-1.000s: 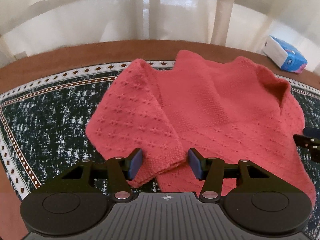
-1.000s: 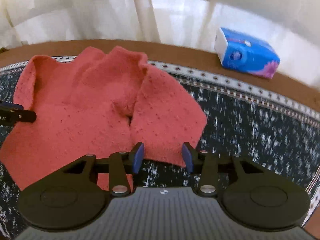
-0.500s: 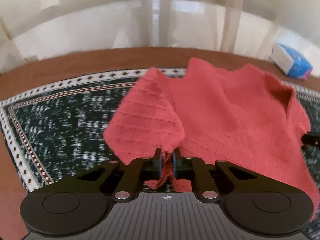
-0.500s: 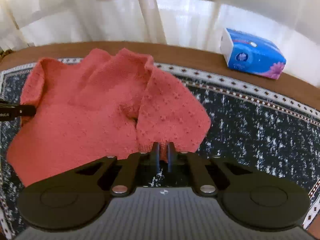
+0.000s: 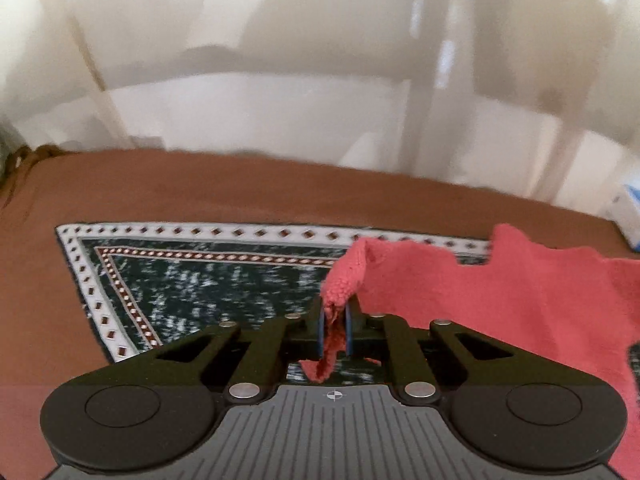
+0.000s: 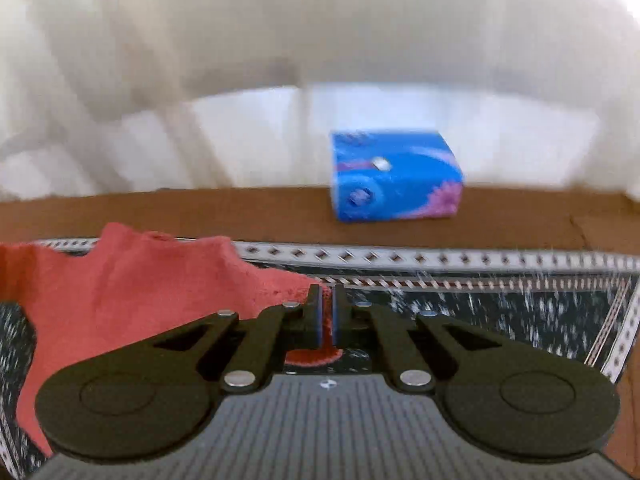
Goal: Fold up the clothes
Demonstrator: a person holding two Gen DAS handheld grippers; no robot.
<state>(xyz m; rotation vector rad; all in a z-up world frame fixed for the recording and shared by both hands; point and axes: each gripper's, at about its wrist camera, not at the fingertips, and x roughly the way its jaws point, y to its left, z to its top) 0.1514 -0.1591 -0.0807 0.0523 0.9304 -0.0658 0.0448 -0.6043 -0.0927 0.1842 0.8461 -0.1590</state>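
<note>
Both grippers, left (image 5: 334,330) and right (image 6: 326,320), clamp the red knit sweater's (image 5: 520,300) near sleeve edges, lifted off the patterned cloth (image 5: 200,280) for folding.

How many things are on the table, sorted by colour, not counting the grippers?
Red: 1, the sweater
Blue: 1, the tissue pack
Dark green with a white border: 1, the mat
Total: 3
</note>
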